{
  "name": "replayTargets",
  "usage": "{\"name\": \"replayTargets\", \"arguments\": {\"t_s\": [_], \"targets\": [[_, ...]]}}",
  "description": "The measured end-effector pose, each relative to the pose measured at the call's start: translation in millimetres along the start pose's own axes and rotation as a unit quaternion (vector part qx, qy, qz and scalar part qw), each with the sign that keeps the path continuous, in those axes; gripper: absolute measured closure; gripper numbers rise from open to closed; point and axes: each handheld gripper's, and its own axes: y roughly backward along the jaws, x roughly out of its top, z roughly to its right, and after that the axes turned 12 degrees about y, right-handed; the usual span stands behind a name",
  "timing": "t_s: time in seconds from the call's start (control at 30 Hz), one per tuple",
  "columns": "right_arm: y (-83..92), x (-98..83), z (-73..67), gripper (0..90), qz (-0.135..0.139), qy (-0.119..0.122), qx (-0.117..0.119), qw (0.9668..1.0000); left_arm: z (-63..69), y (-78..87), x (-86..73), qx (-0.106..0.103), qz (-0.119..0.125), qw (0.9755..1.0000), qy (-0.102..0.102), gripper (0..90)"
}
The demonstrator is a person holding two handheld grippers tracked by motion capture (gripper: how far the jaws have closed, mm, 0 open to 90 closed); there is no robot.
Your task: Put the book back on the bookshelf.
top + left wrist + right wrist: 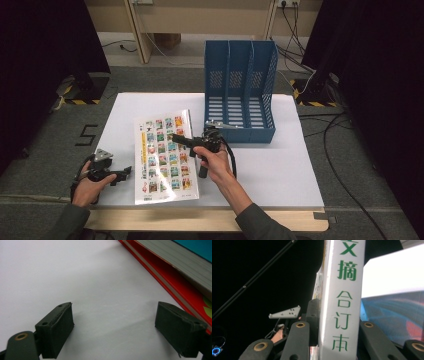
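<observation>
A thick book (164,156) with a cover of many small colourful pictures lies on the white table (280,165). My right gripper (181,140) reaches in from the book's right side and is shut on its white spine (344,277), which bears green characters and stands between the jaws (337,315). My left gripper (123,173) hovers low at the book's left edge. Its jaws (115,307) stand open over bare table with nothing between them. The book's red cover edge and page block (175,272) run past them at the upper right.
A blue file holder (240,90) with three slots stands at the back of the table, just behind my right hand. Cables (335,135) trail on the floor to the right. Bare white table lies to the right of the book.
</observation>
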Motion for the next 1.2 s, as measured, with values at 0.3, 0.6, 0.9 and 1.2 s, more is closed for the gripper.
{"name": "replayTargets", "arguments": {"t_s": [0.3,0.6,0.9,1.2], "targets": [[29.2,21.0,-9.1,73.4,0.044,0.058,-0.019,0.9972,-0.6,0.1,-0.5,-0.003,0.002,1.0,-0.001,14.0],[68.5,39.2,-10.6,73.6,0.085,0.09,-0.028,0.9919,-1.0,0.6,-1.1,-0.007,0.001,1.0,-0.004,13.7],[113.0,48.6,-11.8,73.5,0.116,0.113,-0.063,0.9848,0.3,-1.2,-0.8,-0.009,0.0,1.0,-0.004,10.3],[145.0,45.5,-8.6,73.2,0.132,0.142,-0.097,0.9762,0.3,-1.3,-1.0,-0.01,0.0,0.9999,-0.004,9.9]]}}
